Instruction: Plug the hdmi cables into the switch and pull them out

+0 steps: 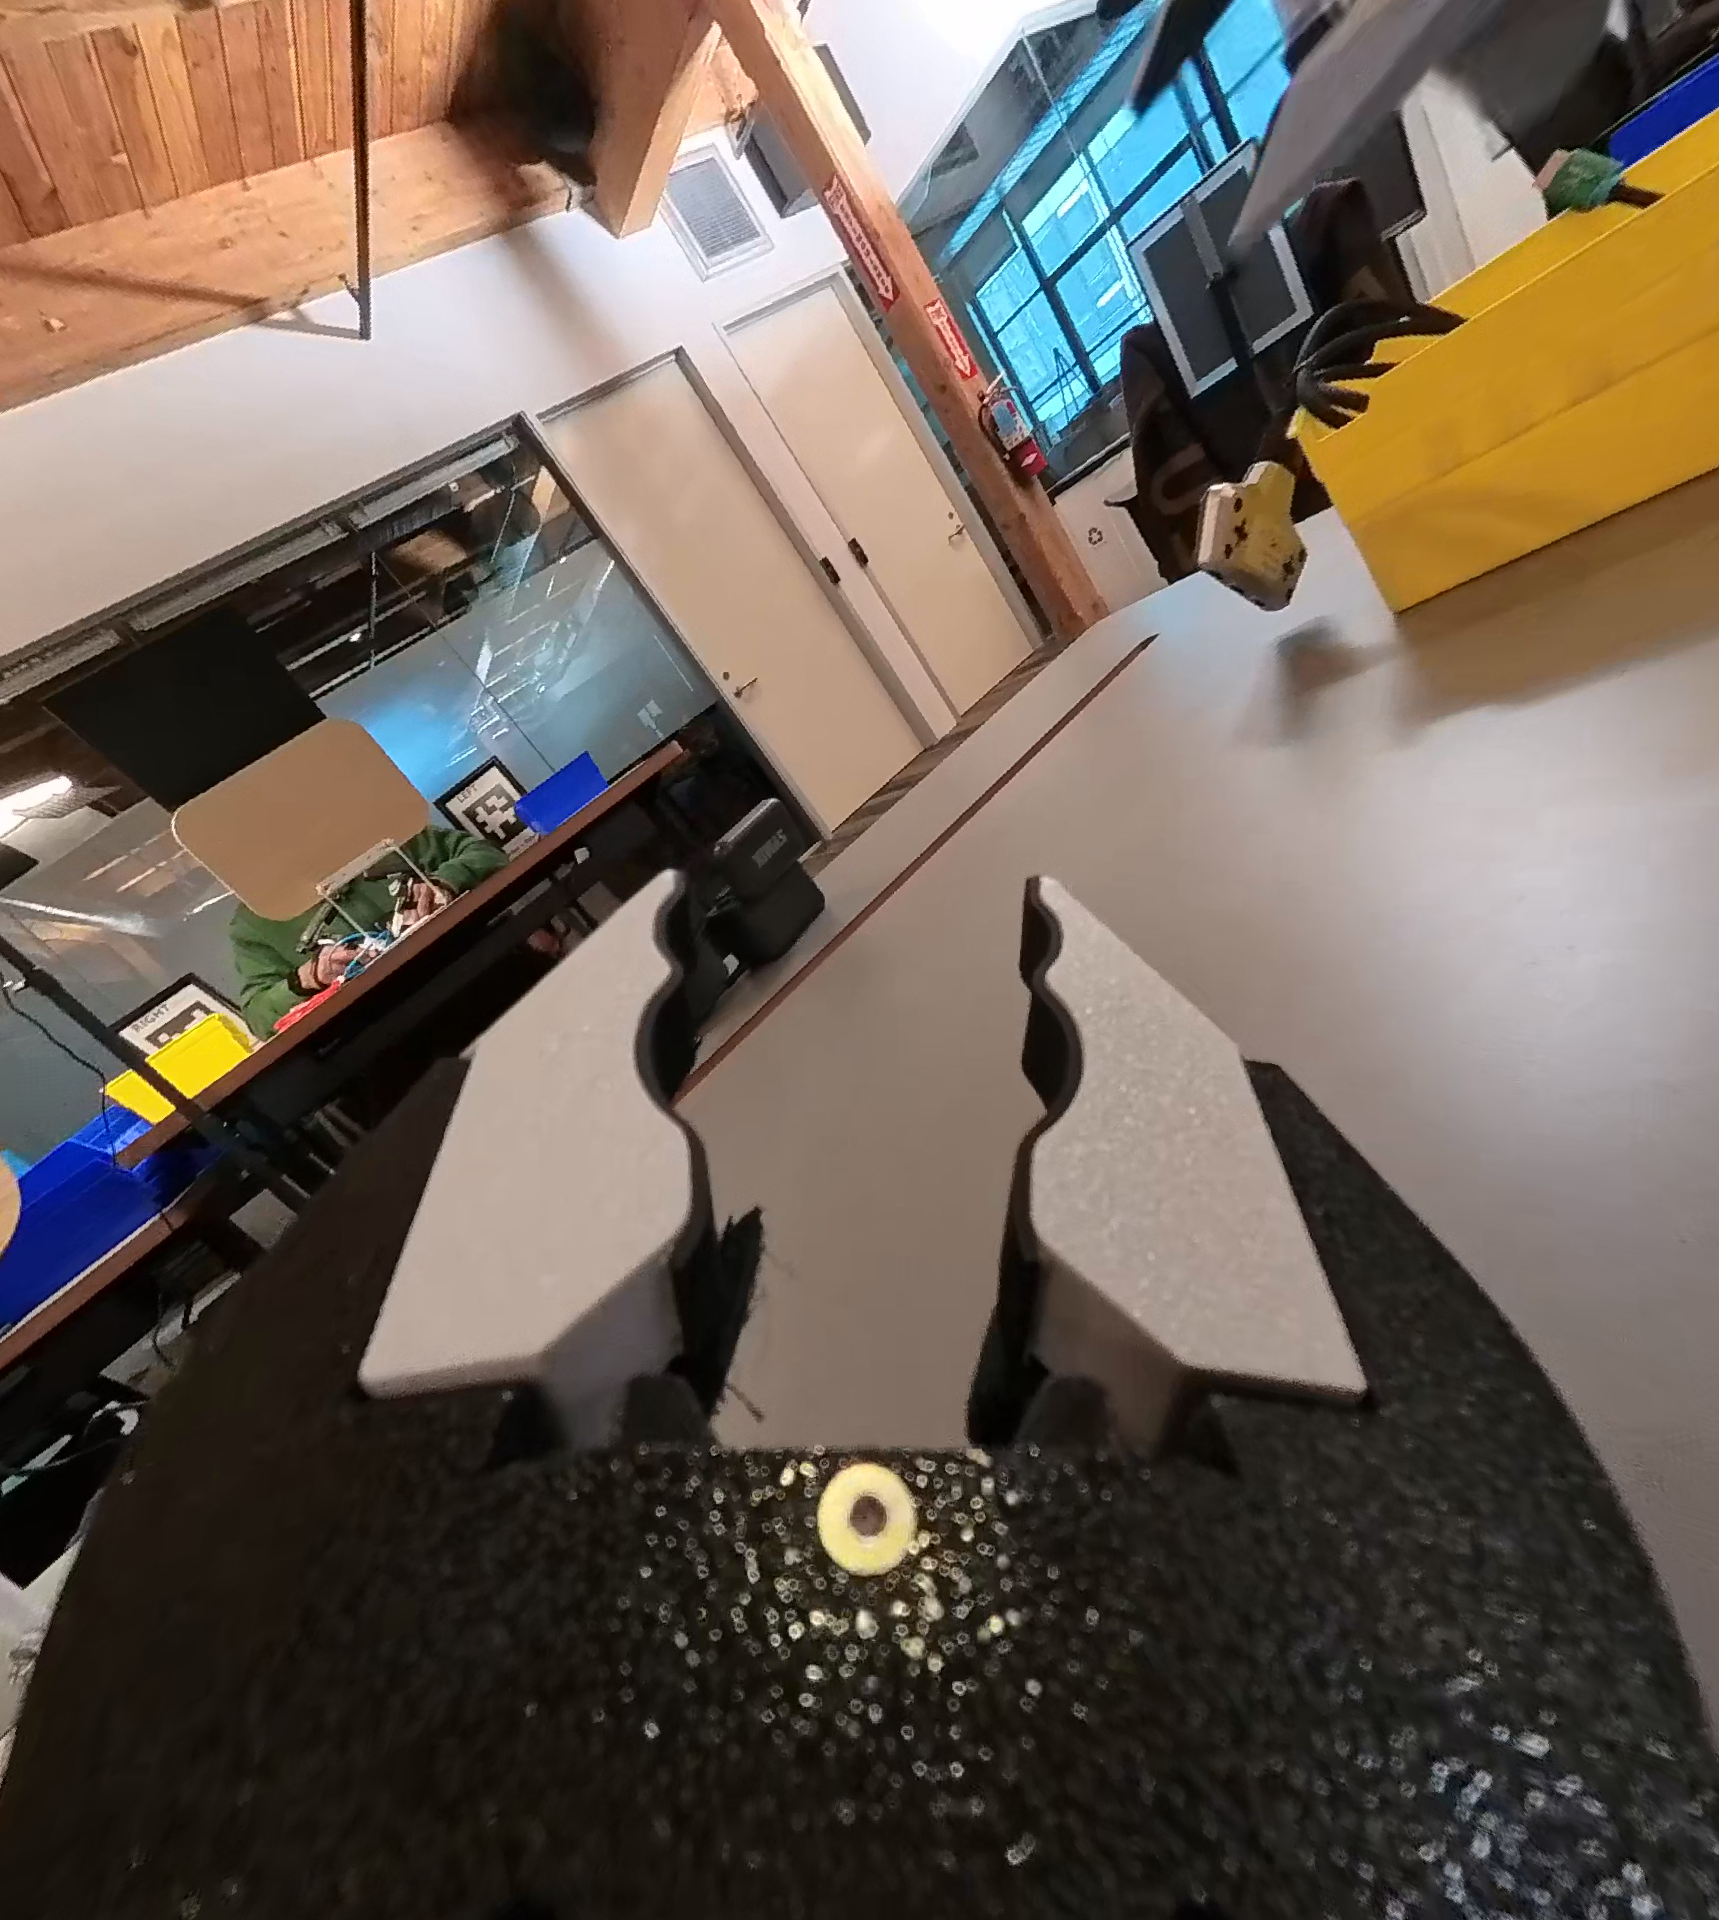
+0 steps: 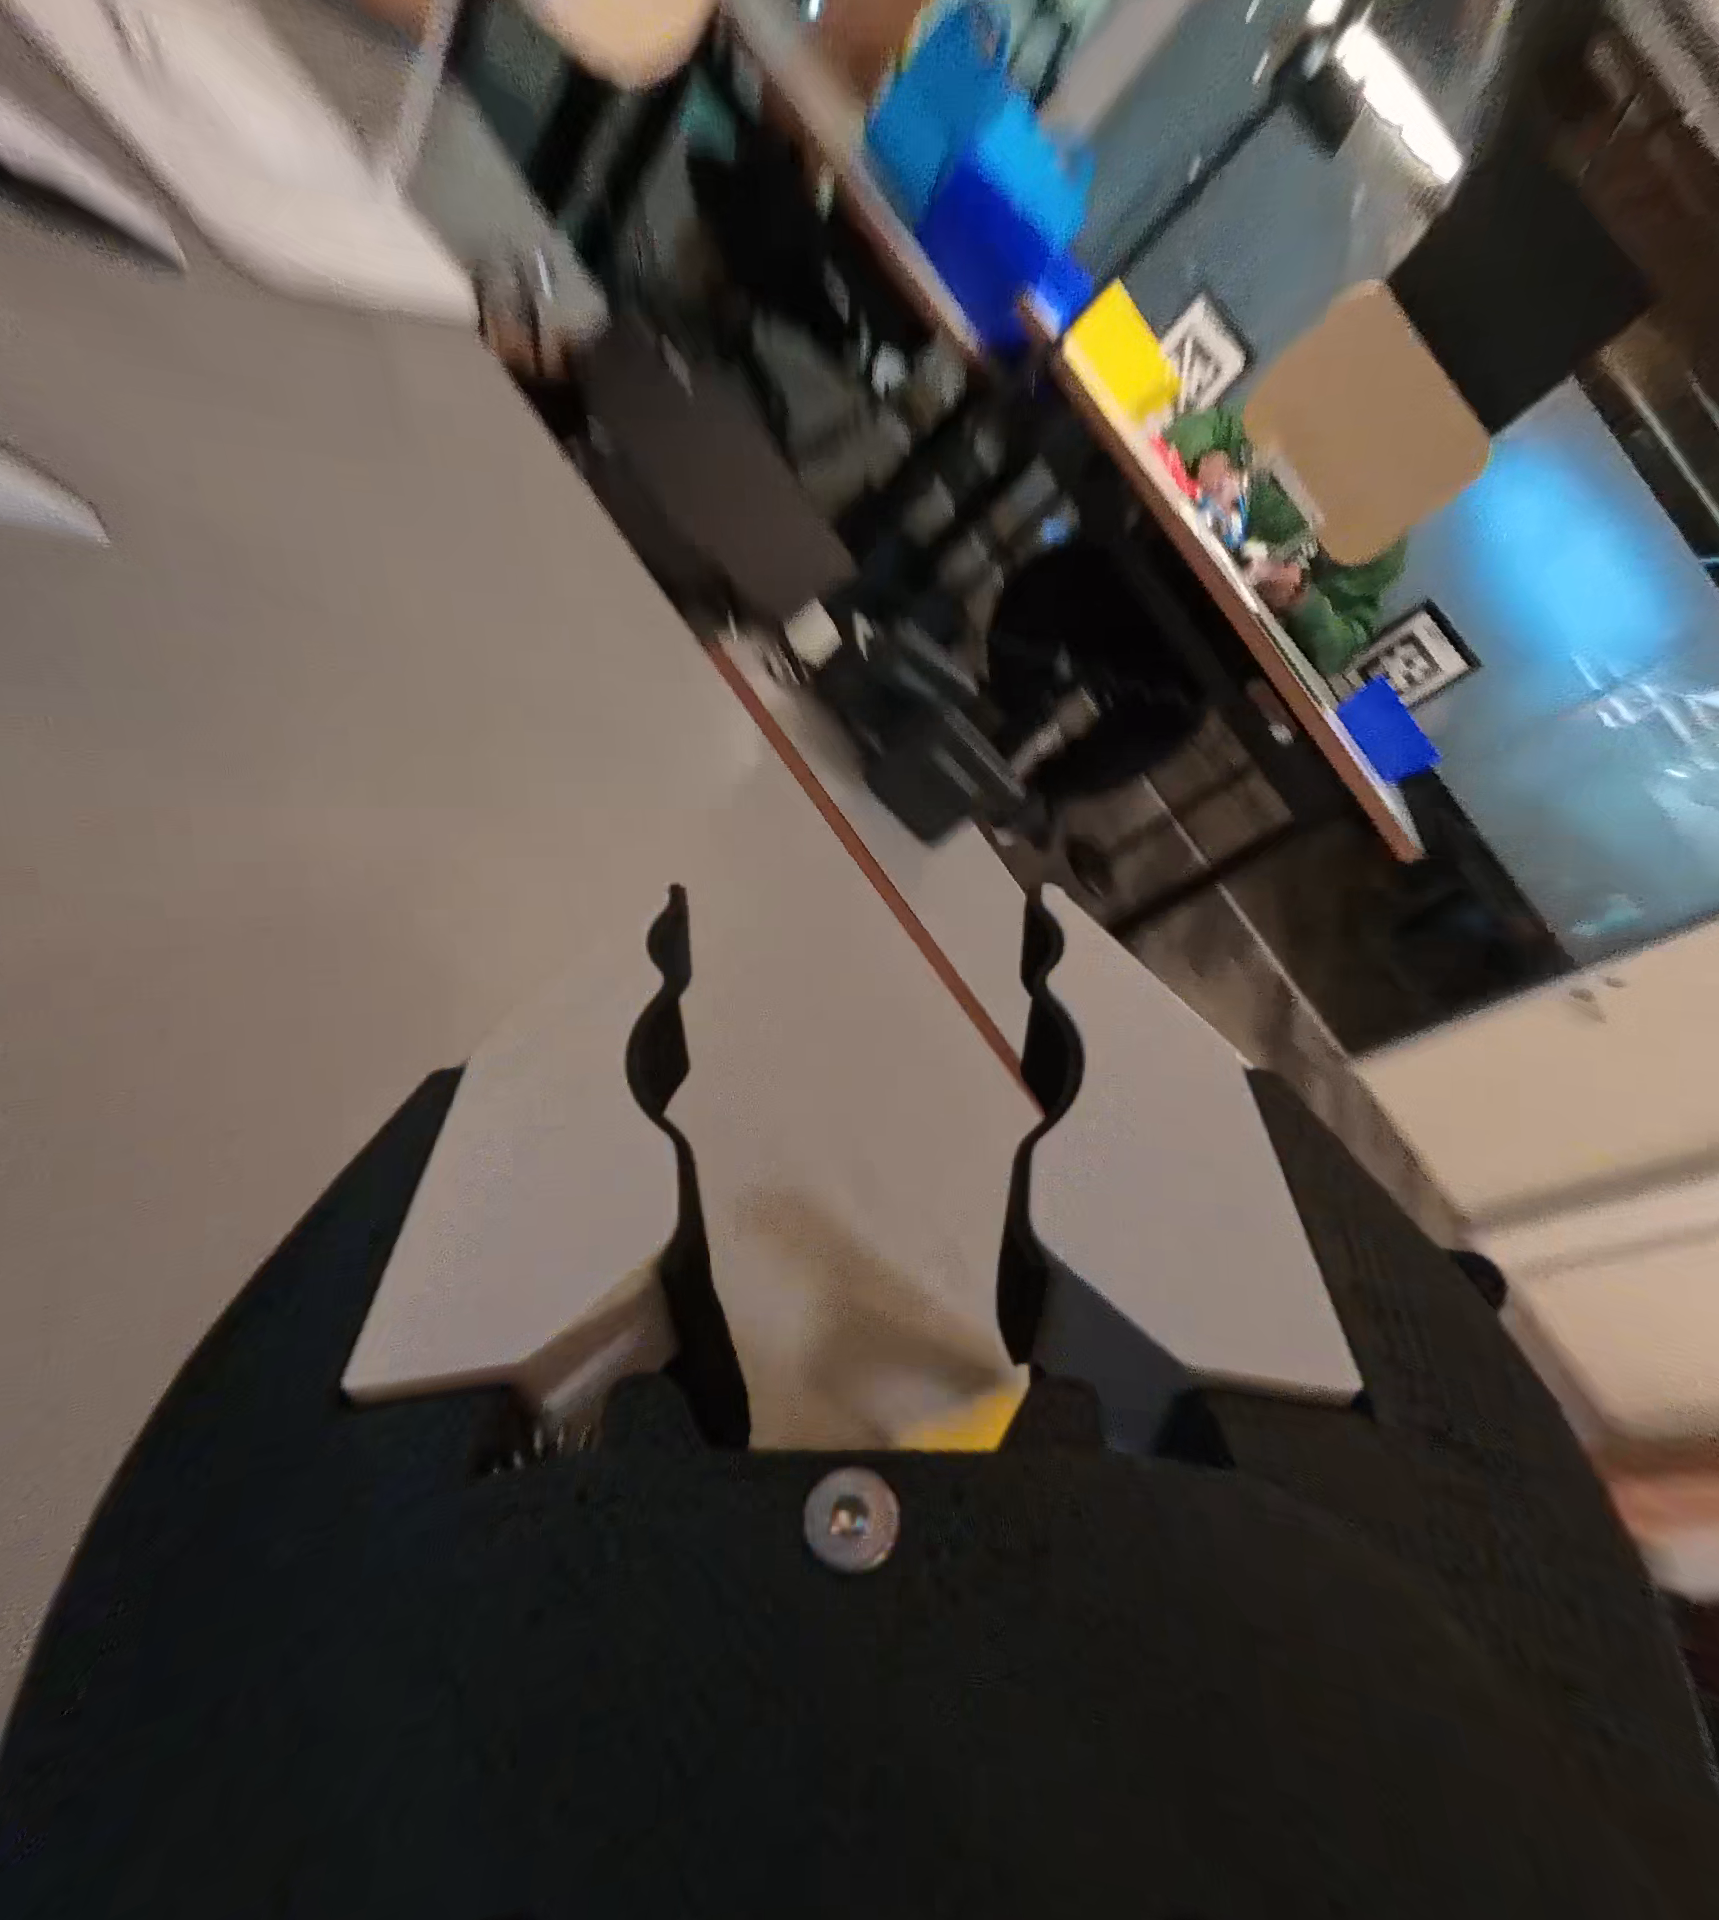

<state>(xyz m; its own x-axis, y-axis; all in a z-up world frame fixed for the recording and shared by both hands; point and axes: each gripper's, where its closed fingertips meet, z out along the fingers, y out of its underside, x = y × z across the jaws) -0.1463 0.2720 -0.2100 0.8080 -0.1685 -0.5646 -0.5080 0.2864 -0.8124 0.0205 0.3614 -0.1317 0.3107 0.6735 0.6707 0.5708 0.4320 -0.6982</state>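
Note:
In the left wrist view my left gripper [image 1: 855, 914] is open and empty, low over the grey table [image 1: 1354, 987]. A pale cable plug [image 1: 1250, 540] on black cables [image 1: 1354, 364] hangs over the corner of a yellow bin [image 1: 1582, 416] at the far right, well ahead of the fingers. A blurred grey shape [image 1: 1354, 114] at the top right may be the other gripper. In the right wrist view my right gripper [image 2: 855, 894] is open and empty above the same table [image 2: 315, 831]; the picture is motion-blurred. No switch is in view.
The table's far edge [image 1: 938, 852] runs diagonally just beyond the left fingers, with a black device [image 1: 761, 883] below it. Another table [image 1: 481, 914] behind has blue and yellow bins, marker cards and a person in a green top [image 1: 356, 935]. A blue bin [image 1: 1717, 94] sits behind the yellow one.

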